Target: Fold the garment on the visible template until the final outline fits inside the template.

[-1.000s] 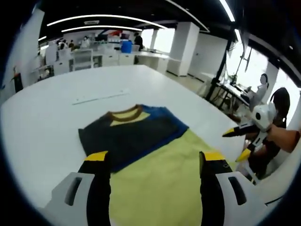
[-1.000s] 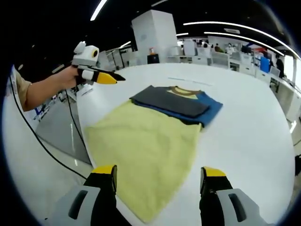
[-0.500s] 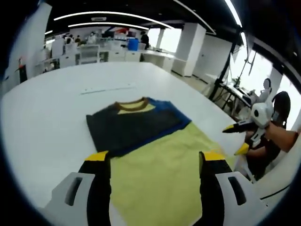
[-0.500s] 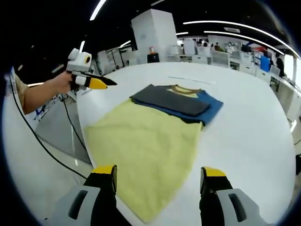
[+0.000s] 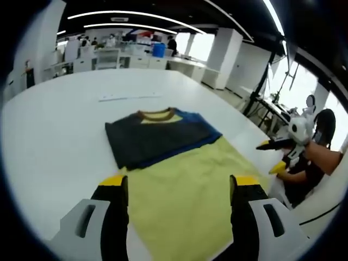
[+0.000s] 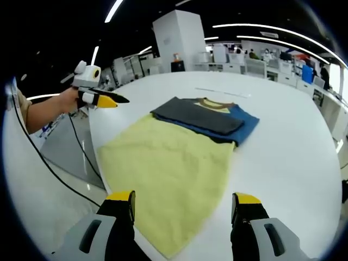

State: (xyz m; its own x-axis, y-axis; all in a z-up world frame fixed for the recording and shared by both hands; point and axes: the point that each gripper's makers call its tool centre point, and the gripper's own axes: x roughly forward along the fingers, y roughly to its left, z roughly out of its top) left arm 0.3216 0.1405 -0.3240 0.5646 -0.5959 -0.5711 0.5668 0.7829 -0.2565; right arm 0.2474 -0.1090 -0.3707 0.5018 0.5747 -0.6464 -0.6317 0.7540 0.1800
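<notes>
the garment's (image 5: 174, 168) yellow hem hides behind the left gripper's (image 5: 178, 217) jaws; template indiscernible

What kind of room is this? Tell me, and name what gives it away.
Probably a large open-plan office or lab. Long ceiling light strips run overhead, rows of white desks fill the background, and the garment lies on a big white table like a test workstation.
</notes>
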